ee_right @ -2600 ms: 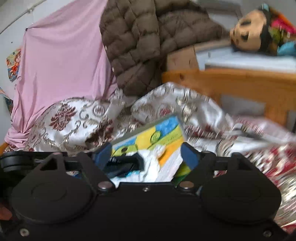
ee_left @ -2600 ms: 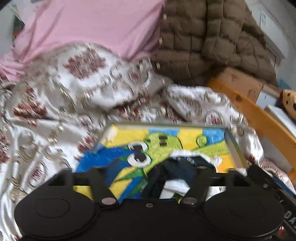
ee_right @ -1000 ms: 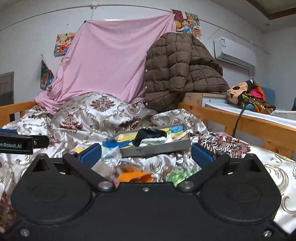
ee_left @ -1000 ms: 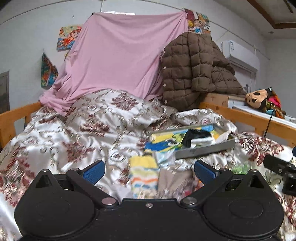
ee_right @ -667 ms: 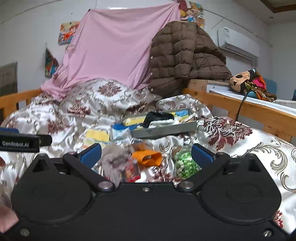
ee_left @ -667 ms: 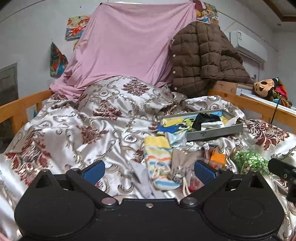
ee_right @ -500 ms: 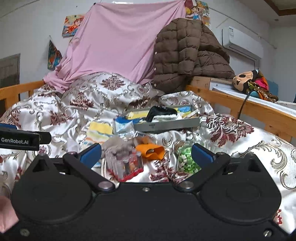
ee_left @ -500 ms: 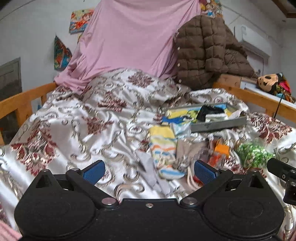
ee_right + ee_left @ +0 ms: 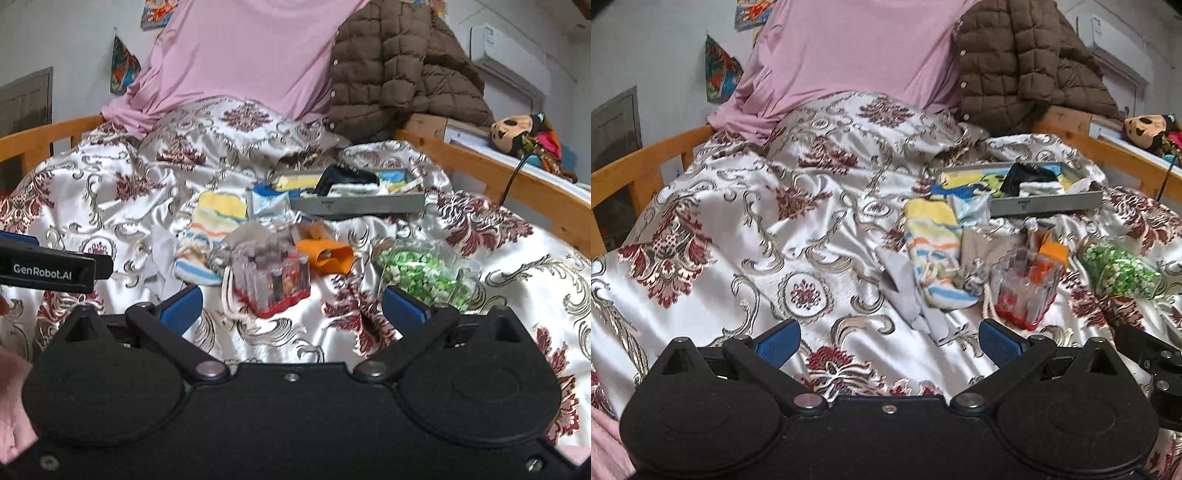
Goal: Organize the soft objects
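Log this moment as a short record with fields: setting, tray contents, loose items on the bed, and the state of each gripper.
setting: bed with patterned satin bedspread, wooden rails
tray: grey tray at the far side, holding a black sock and a white one
loose items: striped sock, grey sock, orange cloth, clear pack of small bottles, jar of green pieces
left gripper: open, empty, above the bedspread
right gripper: open, empty, facing the bottle pack

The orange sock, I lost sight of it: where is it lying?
In the right wrist view the orange sock lies mid-bed on the bedspread, between the pack of small bottles and the green bag.
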`<state>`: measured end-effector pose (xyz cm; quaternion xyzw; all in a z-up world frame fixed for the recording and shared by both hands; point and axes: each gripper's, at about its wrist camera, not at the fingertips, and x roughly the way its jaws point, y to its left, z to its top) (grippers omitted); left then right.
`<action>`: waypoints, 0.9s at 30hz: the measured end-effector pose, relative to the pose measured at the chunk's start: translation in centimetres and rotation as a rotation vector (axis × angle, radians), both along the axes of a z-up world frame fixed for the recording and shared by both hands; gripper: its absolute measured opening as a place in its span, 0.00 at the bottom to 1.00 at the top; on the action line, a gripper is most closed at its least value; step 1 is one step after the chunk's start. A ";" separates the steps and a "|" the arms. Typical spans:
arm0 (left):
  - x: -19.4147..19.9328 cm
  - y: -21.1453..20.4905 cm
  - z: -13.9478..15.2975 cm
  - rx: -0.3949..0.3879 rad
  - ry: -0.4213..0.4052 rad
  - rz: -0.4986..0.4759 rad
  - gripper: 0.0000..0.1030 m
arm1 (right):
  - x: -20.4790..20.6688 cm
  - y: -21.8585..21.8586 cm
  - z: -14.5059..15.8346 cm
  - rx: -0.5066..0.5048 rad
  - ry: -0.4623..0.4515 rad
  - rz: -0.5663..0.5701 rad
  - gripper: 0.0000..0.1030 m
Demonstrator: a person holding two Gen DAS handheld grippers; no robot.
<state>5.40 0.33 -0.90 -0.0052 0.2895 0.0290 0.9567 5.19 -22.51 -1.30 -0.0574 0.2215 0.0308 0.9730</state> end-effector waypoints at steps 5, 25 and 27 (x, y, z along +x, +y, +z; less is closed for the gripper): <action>0.5 0.0 -0.6 0.038 0.041 0.031 0.99 | 0.8 0.0 -0.6 0.007 0.055 0.004 0.99; 3.2 0.8 -1.8 0.016 0.136 0.037 0.99 | 3.1 1.5 -2.2 0.008 0.194 0.070 0.99; 3.5 0.9 -1.9 0.011 0.142 0.034 0.99 | 3.4 1.7 -2.4 0.003 0.194 0.078 0.99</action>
